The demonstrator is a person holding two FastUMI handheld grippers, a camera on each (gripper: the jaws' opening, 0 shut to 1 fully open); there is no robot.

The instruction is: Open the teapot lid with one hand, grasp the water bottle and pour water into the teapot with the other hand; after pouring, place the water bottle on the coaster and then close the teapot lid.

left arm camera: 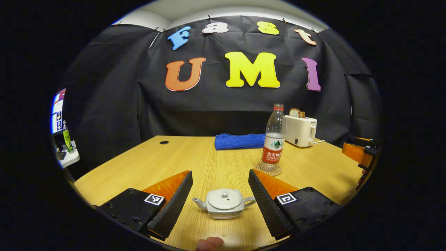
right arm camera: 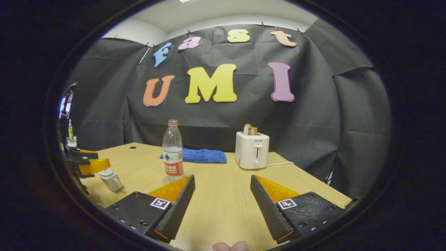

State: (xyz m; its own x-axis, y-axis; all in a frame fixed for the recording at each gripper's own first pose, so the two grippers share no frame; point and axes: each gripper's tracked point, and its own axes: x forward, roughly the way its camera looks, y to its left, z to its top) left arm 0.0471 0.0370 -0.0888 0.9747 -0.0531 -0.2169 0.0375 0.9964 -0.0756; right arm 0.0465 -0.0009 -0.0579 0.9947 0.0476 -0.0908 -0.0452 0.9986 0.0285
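Nothing is gripped yet; the task looks to be at its very start, with the lid seated on the teapot and the bottle standing on its coaster.

In the left gripper view, the left gripper has its jaws wide apart, and the teapot sits on the bench right between them, low and centred, spout toward the left jaw and handle toward the right jaw. The lid's small knob lies midway between the jaws. The bottle is ahead of the right jaw, farther off.

In the right gripper view, the right gripper also has its jaws spread and empty, with bare bench between them. The bottle stands just beyond the tip of its left jaw, so it is off to that side and not lined up. A toaster stands ahead, over the right jaw, and a blue cloth lies behind the bottle.

The step in hand seems to be opening the lid. That calls for the left jaws to drop over the knob and close on it, then lift straight up. The right jaws would need to swing toward their left side to bracket the bottle's body before closing.
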